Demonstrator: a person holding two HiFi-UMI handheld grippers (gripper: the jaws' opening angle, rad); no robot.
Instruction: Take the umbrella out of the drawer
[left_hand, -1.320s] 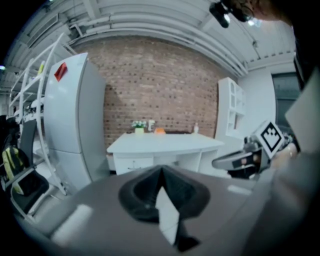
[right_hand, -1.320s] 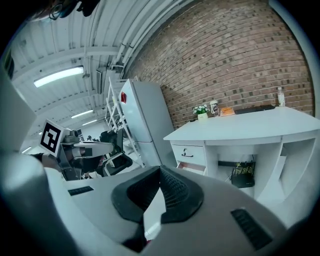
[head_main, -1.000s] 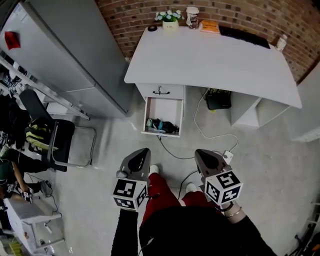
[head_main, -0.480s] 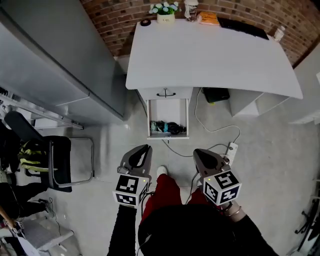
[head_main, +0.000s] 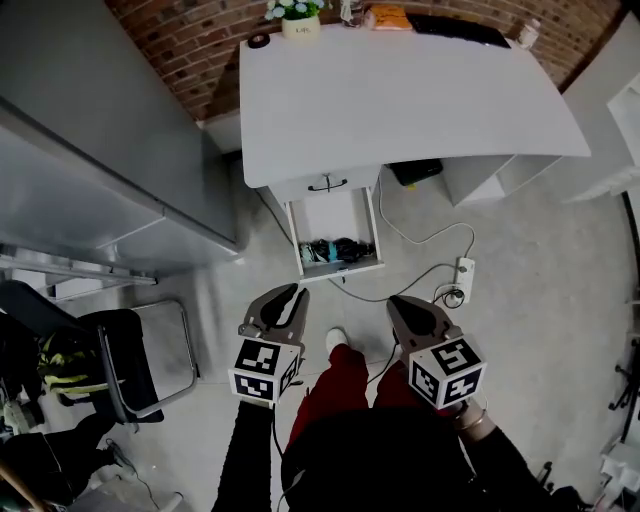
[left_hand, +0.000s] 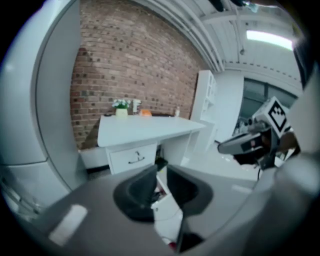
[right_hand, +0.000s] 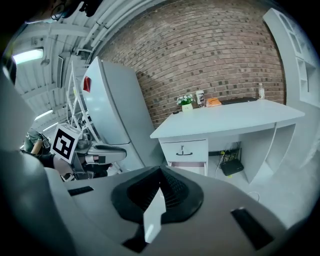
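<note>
Left gripper (head_main: 288, 292) jaws opening, empty; right gripper (head_main: 401, 303) pinched together. Advisable: reach centre-frame drawer (head_main: 340, 269), spread wide over umbrella (head_main: 347, 249).

The drawer (head_main: 330, 214) held a dark and teal jumble (head_main: 335, 250) too small to name; the left gripper view was blurred throughout.

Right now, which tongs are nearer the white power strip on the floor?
Right. In the head view the right tongs hang just below-left of the power strip; the left tongs, jaws opening with nothing between them, sit much farther left, below the open drawer.
</note>
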